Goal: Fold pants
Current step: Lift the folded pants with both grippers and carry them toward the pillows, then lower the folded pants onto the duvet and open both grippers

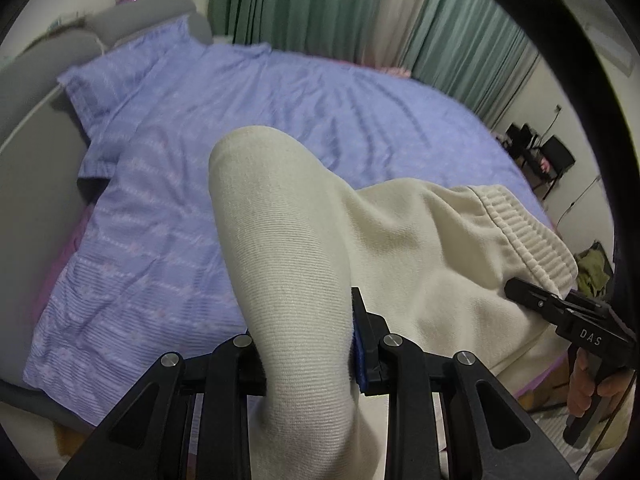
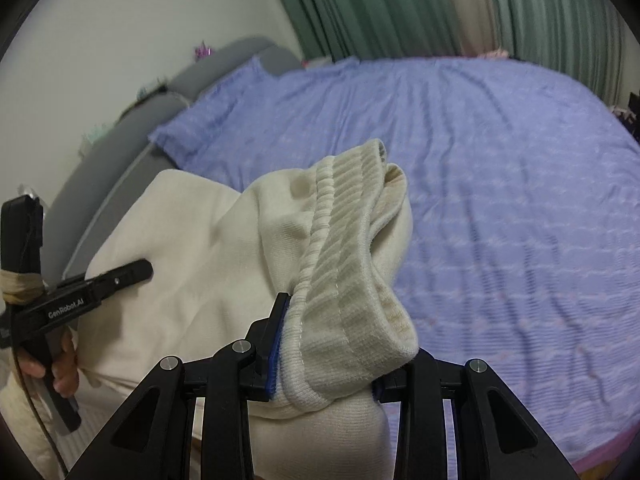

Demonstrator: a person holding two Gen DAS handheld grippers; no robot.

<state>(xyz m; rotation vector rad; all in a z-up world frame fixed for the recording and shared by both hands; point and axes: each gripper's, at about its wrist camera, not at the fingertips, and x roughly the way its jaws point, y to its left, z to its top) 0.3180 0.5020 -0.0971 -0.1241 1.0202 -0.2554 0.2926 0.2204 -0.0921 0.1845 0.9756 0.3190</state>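
Cream pants [image 1: 320, 240] of fine ribbed knit hang lifted over the near edge of the bed [image 1: 280, 100], whose lavender quilted cover is wrinkled and striped with pale stitching. The left gripper [image 1: 308, 360] pinches a smooth rounded fold of the fabric between its black fingers with blue pads, while the right gripper [image 2: 328, 376] clamps the thick, gathered elastic waistband [image 2: 352, 248], which loops up in a bunched, corrugated band. Grey padded headboard [image 2: 120, 160] curves along the bed's far left edge, and green pleated curtains [image 2: 380, 4] hang behind.
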